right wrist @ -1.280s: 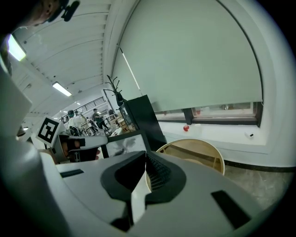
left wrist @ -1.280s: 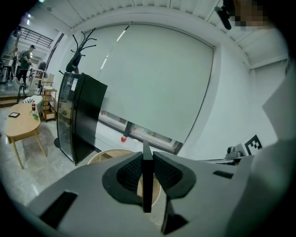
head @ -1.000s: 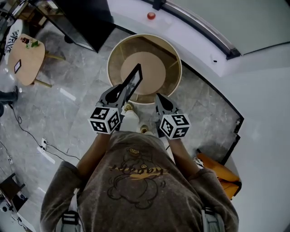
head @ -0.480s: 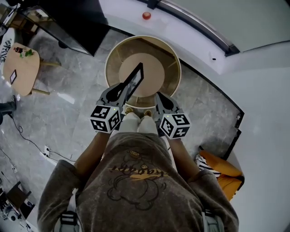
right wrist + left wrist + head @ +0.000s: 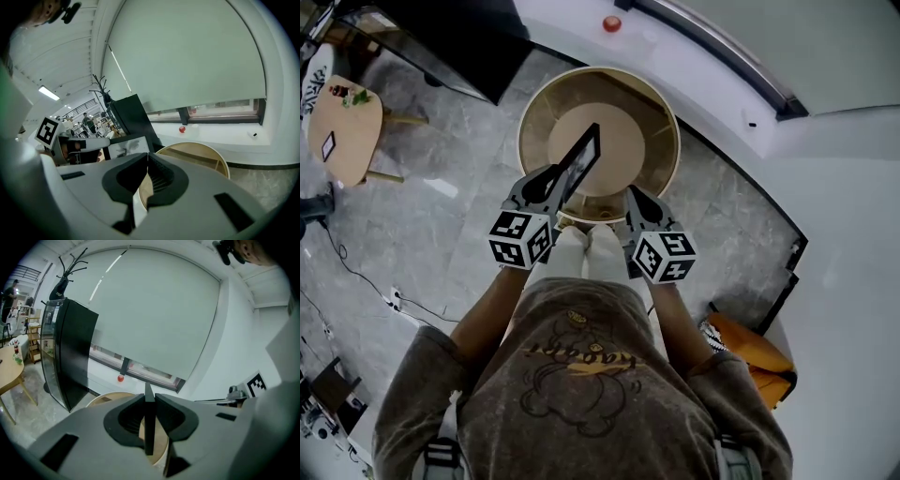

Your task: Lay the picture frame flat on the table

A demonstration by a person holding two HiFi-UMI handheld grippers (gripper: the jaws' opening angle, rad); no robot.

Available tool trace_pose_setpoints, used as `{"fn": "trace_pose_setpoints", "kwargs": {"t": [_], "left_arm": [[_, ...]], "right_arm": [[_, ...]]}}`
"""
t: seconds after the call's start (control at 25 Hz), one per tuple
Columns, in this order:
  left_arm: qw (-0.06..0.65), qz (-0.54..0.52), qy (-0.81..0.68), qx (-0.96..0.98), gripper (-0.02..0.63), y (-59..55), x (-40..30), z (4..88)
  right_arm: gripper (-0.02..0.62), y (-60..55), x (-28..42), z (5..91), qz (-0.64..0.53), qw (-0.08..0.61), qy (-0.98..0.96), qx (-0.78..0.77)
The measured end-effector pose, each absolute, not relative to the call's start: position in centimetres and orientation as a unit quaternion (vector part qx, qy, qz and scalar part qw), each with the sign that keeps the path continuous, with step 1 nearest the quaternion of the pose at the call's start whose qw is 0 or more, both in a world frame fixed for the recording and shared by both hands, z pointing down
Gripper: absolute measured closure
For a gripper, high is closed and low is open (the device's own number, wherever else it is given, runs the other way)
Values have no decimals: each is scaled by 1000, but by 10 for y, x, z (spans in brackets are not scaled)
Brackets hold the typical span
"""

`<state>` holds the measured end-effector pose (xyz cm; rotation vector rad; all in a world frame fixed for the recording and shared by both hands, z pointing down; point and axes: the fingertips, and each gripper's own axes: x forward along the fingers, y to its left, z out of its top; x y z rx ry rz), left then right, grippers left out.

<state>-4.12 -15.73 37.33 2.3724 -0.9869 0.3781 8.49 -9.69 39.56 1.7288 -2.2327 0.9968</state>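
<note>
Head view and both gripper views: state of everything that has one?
picture frame: gripped, standing on edge over the table, not lying flat
left tongs: shut on the picture frame's edge
right tongs: shut, nothing between them
round table: upright, no frame lying on it yet
blind: lowered, strip of window showing beneath

The floor (image 5: 431,234) is being covered by grey marbled tiles, and black cables (image 5: 358,274) are being trailed across it. The window (image 5: 145,370) is being screened by a pale roller blind (image 5: 154,310) above a white sill (image 5: 703,89). A tall black cabinet (image 5: 70,352) and a small wooden side table (image 5: 347,131) are being seen at the left.
</note>
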Motion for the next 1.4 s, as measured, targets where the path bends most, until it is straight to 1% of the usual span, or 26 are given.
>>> {"fn": "trace_pose_setpoints", "kwargs": {"t": [0.76, 1.4], "left_arm": [[306, 142, -407, 849, 525, -198, -19, 463], [344, 155, -417, 827, 525, -220, -8, 551]], "right_arm": [[575, -160, 111, 468, 356, 78, -741, 564], [575, -181, 117, 530, 380, 97, -737, 550]]}}
